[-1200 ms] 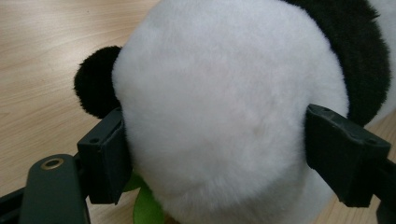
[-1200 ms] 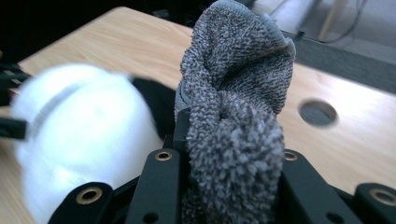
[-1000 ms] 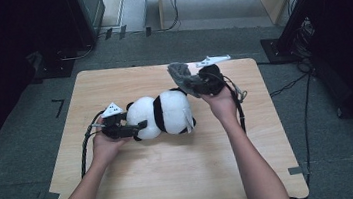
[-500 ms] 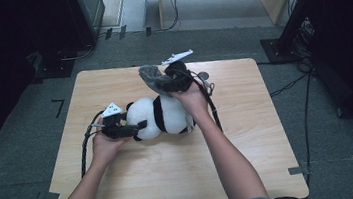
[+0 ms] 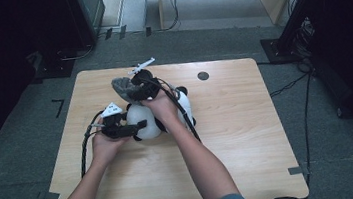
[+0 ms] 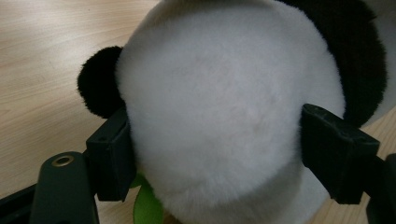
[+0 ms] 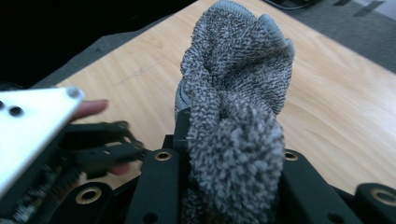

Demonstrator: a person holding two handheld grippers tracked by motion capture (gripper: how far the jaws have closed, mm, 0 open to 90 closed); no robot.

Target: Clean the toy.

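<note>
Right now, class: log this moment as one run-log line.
left gripper: clamps panda plush, jaws closing | right gripper: shut on grey cloth, above plush

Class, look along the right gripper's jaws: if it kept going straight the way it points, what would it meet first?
Beyond the grey cloth it holds, the right gripper would probably meet the bare wooden table first, though depth is hard to judge.

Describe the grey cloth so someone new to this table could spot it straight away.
Start at the wooden table and find the panda plush lying left of its middle. Just behind the plush, the right claw is shut on a bunched grey cloth, lifted off the table. It is the only grey, looped, towel-like thing there; the plush is smooth black and white.
</note>
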